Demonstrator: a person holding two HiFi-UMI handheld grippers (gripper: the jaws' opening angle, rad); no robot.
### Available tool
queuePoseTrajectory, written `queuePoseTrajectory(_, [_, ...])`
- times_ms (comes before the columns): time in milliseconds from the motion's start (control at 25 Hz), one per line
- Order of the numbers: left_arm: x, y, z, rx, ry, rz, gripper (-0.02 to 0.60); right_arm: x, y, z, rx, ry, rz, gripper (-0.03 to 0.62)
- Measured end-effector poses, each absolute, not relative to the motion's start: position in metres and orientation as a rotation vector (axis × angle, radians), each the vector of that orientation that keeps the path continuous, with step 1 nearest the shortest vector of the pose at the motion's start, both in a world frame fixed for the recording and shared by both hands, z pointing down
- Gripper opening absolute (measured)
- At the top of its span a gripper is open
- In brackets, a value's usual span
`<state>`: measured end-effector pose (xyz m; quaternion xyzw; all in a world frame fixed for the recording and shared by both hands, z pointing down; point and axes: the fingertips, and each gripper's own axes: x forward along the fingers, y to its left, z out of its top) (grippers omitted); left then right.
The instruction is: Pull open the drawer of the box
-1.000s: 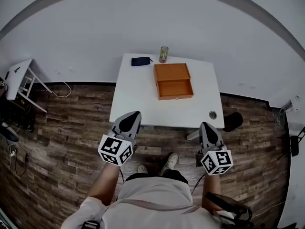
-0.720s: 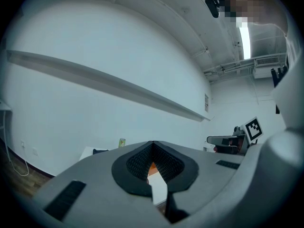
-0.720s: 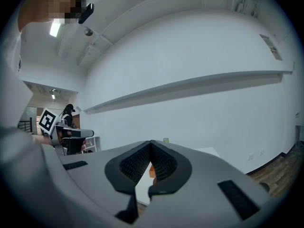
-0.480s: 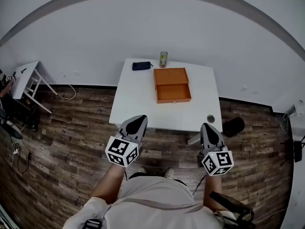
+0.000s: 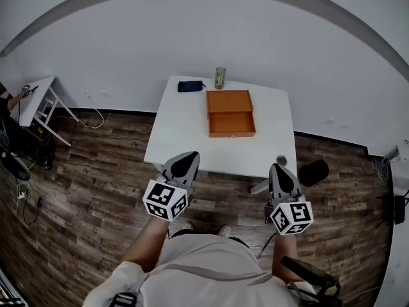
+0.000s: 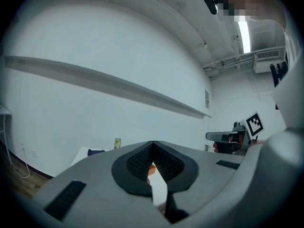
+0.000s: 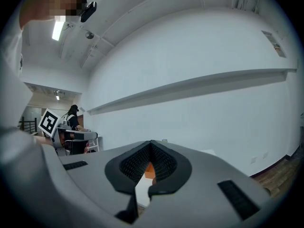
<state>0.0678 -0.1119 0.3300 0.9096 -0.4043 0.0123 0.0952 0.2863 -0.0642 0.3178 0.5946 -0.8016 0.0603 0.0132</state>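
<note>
The person is holding the left gripper and the right gripper level and side by side, each with its jaws pressed together on nothing, short of the near edge of the tabletop. The orange box is sitting well ahead of both, between their lines of aim. Its drawer is facing them and seemingly standing out already, which is probably why neither is reaching in.

Left gripper and right gripper: grey shells, white cubes bearing black square markers. Shirt: pale, short-sleeved.
</note>
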Motion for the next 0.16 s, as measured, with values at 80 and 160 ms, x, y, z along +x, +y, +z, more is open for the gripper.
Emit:
queuePoseTrajectory(80, [0.0666, -0.1157, 0.3318, 2.689, -1.205, 0.037, 0.011, 0.2852, -0.0671, 0.3187, 1.845, -2.5, 0.185, 0.002])
queuePoseTrajectory(160, [0.0657, -0.1199, 0.3331, 2.683, -1.212, 0.038, 0.011, 0.2845, -0.0705, 0.3198, 1.838, -2.5, 0.182, 0.002])
